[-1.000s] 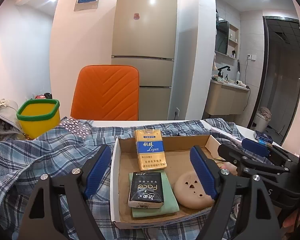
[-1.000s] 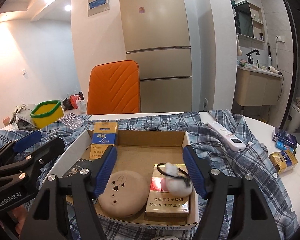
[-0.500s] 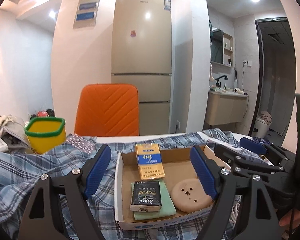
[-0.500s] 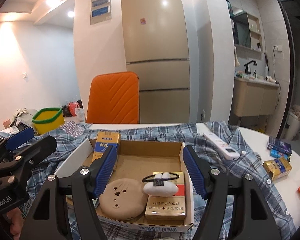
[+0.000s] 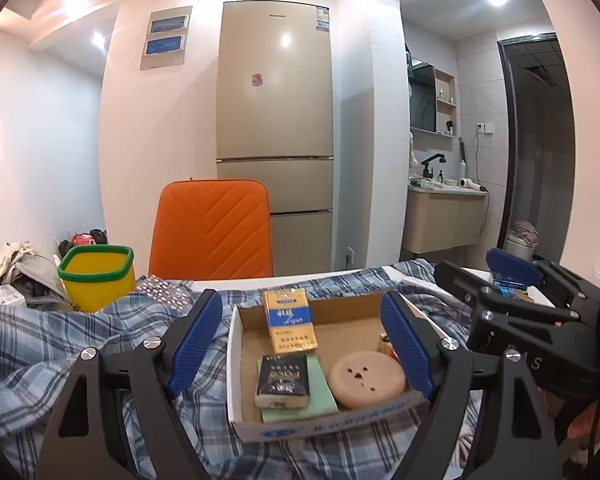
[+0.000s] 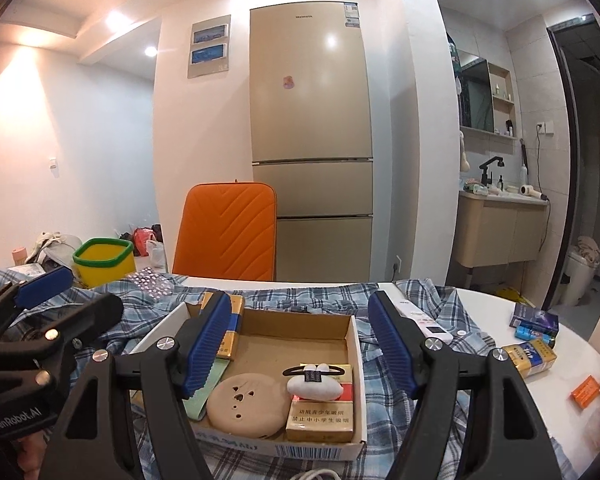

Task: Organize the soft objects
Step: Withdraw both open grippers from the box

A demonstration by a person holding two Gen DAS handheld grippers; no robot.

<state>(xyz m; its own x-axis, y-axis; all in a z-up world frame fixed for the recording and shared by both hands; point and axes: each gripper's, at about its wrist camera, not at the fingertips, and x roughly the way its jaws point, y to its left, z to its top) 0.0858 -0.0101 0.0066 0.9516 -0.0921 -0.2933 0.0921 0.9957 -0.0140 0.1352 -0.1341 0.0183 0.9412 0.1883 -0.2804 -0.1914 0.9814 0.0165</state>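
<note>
A shallow cardboard box (image 5: 236, 364) (image 6: 354, 364) rests on a blue plaid shirt (image 5: 60, 352) (image 6: 452, 308) spread over the table. In it lie a round beige puff (image 5: 366, 374) (image 6: 246, 404), a green cloth (image 5: 320, 392) under a black pack (image 5: 282, 376), a yellow-blue pack (image 5: 290, 324), and a white fluffy hair tie (image 6: 314, 380) on a red-gold pack (image 6: 324, 416). My left gripper (image 5: 300, 344) and right gripper (image 6: 300, 344) are both open and empty, held above the box's near side.
A white remote (image 6: 424, 322) lies on the shirt right of the box. Small packs (image 6: 530, 354) and an orange packet (image 6: 586, 390) sit on the white table at right. An orange chair (image 5: 212, 228) and a yellow bin (image 5: 96, 276) stand behind.
Both grippers have risen and drawn back from the box, still open. The white hair tie now lies flat on the red-gold pack.
</note>
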